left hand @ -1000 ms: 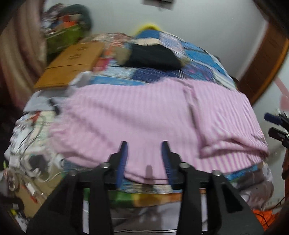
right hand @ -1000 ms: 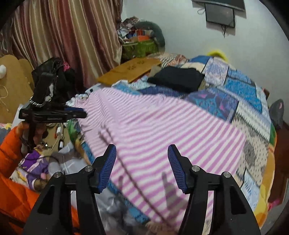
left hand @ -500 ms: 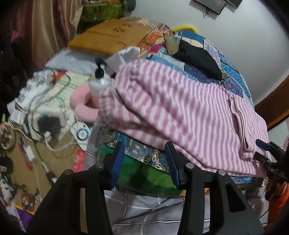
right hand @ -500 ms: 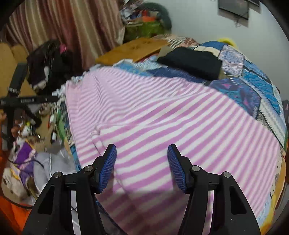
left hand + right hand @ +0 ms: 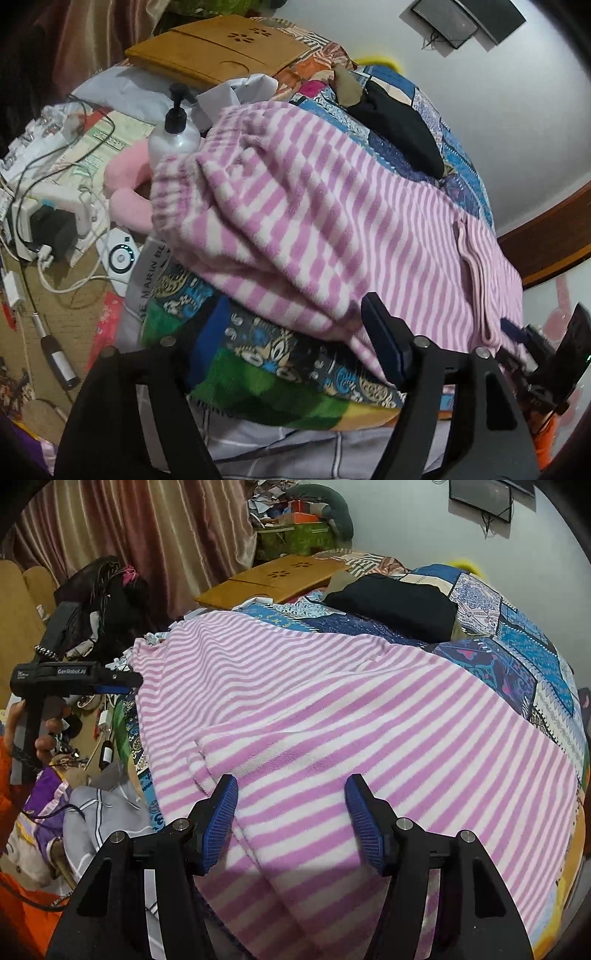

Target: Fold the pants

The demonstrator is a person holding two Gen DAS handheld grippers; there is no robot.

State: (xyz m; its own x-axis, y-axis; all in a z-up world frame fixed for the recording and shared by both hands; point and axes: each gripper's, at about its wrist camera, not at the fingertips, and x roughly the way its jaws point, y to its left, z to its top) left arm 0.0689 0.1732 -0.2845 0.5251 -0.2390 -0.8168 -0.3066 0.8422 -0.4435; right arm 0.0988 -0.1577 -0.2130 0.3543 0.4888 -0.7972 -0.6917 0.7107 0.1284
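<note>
The pink-and-white striped pants [image 5: 332, 206] lie spread across the patchwork bed, also in the right wrist view [image 5: 351, 709]. My left gripper [image 5: 295, 328] is open at the bed's near edge, just below the pants' lower fold, empty. It also shows at the left of the right wrist view [image 5: 122, 681], beside the pants' waistband end. My right gripper [image 5: 291, 812] is open right over the striped cloth near a folded seam, holding nothing. It shows at the right edge of the left wrist view [image 5: 517, 332].
A black folded garment [image 5: 395, 605] and a wooden lap tray [image 5: 273, 576] lie farther up the patchwork quilt [image 5: 517, 642]. A pump bottle [image 5: 177, 133], pink cushion [image 5: 125, 184], chargers and cables [image 5: 48, 221] crowd the floor to the left.
My left gripper has swung left and down to the bed's edge near the waistband end. My right gripper has come down close over the pants. Both stayed open.
</note>
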